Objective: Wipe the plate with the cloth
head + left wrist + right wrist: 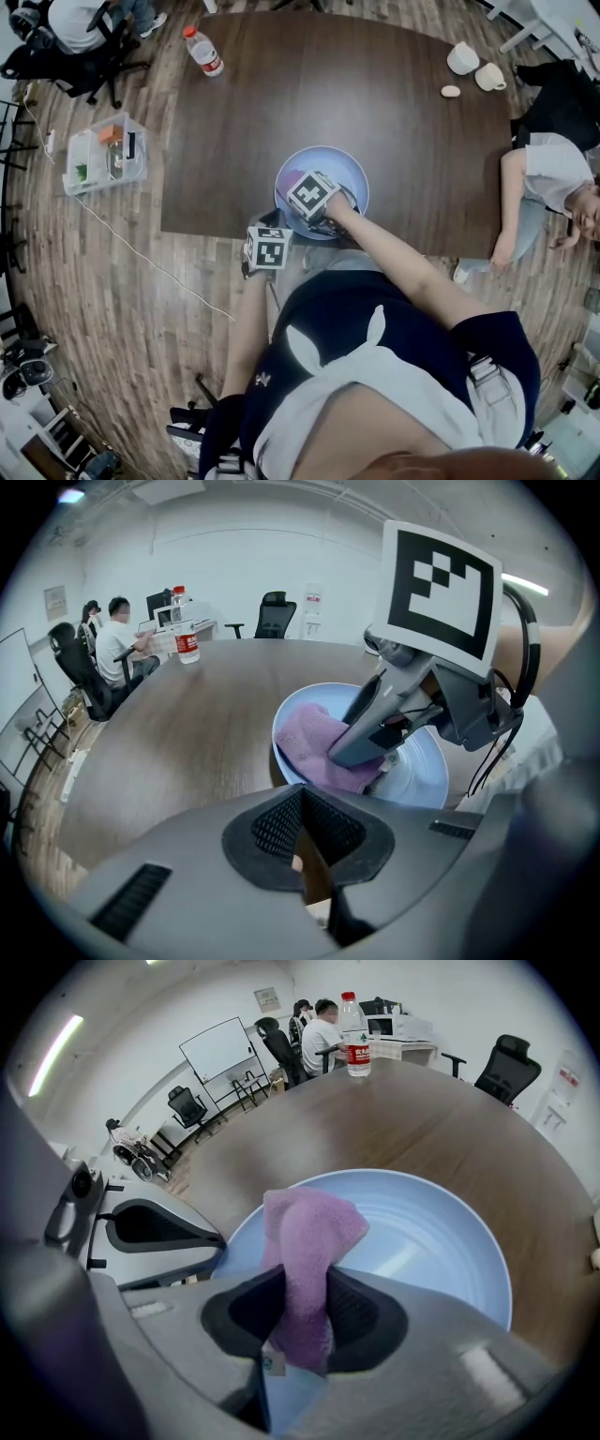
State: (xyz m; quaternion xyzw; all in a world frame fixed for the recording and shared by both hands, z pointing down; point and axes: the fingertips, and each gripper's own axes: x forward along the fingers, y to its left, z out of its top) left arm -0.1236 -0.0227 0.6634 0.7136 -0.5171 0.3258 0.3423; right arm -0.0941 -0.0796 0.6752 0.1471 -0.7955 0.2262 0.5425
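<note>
1. Your right gripper (pixel 298 1321) is clamped on the purple terry cloth (pixel 309 1232), holding it over the near-left part of the pale blue round plate (pixel 422 1232) on the dark brown tabletop (pixel 281 112).
2. Your left gripper (pixel 302 841) sits closed and empty, just beside the plate's near rim.
3. Wiping looks under way, and most of the plate probably remains.
4. Any contact beneath the cloth is hidden.

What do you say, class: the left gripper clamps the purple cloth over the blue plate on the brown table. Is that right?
Not quite. It is the right gripper that clamps the purple cloth over the blue plate on the brown table, as the right gripper view shows.
</note>
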